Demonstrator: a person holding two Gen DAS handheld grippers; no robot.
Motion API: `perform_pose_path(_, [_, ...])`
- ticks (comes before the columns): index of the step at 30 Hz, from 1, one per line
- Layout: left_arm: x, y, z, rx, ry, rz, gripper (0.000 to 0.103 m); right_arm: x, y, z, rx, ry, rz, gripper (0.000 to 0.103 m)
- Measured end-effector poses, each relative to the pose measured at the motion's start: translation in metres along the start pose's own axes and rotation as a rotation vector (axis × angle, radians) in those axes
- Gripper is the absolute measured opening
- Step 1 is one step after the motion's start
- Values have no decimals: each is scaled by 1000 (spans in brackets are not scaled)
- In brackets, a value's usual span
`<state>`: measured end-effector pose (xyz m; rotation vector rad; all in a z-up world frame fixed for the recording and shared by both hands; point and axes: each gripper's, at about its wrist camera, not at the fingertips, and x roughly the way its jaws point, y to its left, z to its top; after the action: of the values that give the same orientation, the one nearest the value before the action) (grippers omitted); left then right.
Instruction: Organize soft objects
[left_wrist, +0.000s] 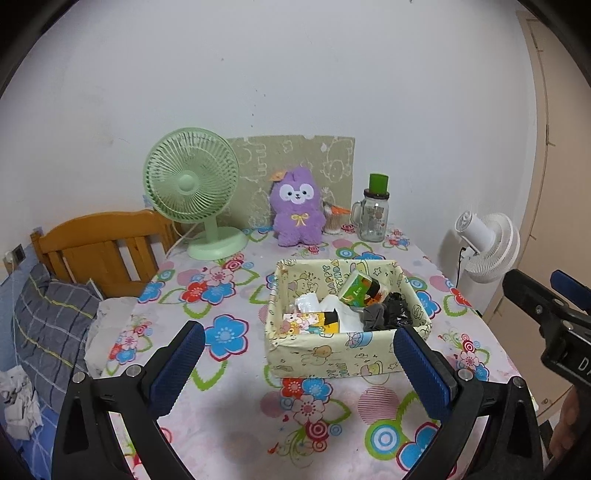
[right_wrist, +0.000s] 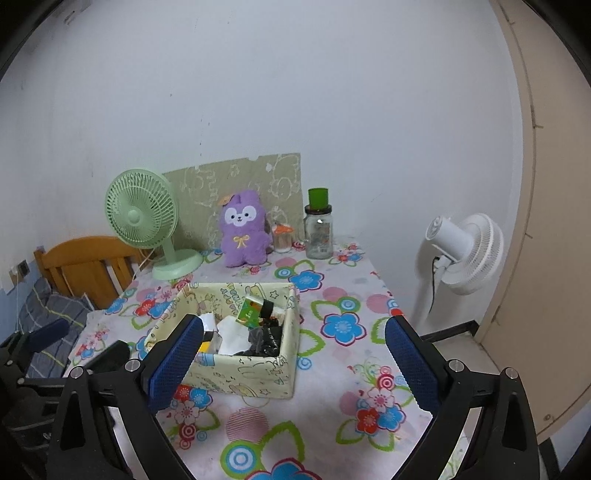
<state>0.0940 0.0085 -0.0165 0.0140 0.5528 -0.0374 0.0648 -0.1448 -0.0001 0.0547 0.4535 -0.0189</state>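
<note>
I am looking at the box (left_wrist: 332, 354) sitting near the middle of the flowered table (left_wrist: 229, 435), and I am judging the job to be close to finished; soft things are already lying inside it: black cloth or bags (left_wrist: 391, 314) at the right, white crumpled material (left_wrist: 332, 310) in the middle, a colourful flat packet (left_wrist: 310, 323) along the near wall and a green packet (left_wrist: 360, 290) leaning against the far wall; I am seeing nothing loose on the tablecloth around the box.

The purple plush toy (left_wrist: 297, 208) is standing at the far edge of the table, between the green fan (left_wrist: 192, 188) on its left and the glass jar (left_wrist: 373, 218) on its right; it is soft too, so I am guessing it may be what is left, though it could simply belong there.

My left gripper (left_wrist: 299, 354) is hanging spread wide and empty, its blue pads (left_wrist: 177, 365) framing the near wall of the box without touching it; my right gripper (right_wrist: 295, 354) is likewise gaping, pinching nothing, its left finger overlapping the box's near-left corner in its own view, though I am not able to tell whether it touches; both are sitting on the near side of the box, clear of its contents.
</note>
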Motion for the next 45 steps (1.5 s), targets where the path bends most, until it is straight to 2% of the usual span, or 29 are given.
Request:
perform_pose_path(9, [-40, 9, -11, -1, -60, 9, 103, -34, -4, -10, -4, -34, -13, 103])
perform_pose_path(17, [-58, 9, -15, -5, -92, 2, 103, -54, -2, -14, -9, -57, -7, 103])
perform_pose_path(24, [-54, 11, -15, -25, -72, 5, 103, -57, -3, -16, -6, -59, -4, 103])
perform_pose_path(45, [-53, 10, -14, -24, -76, -2, 103, -50, -3, -14, 5, -44, 12, 103])
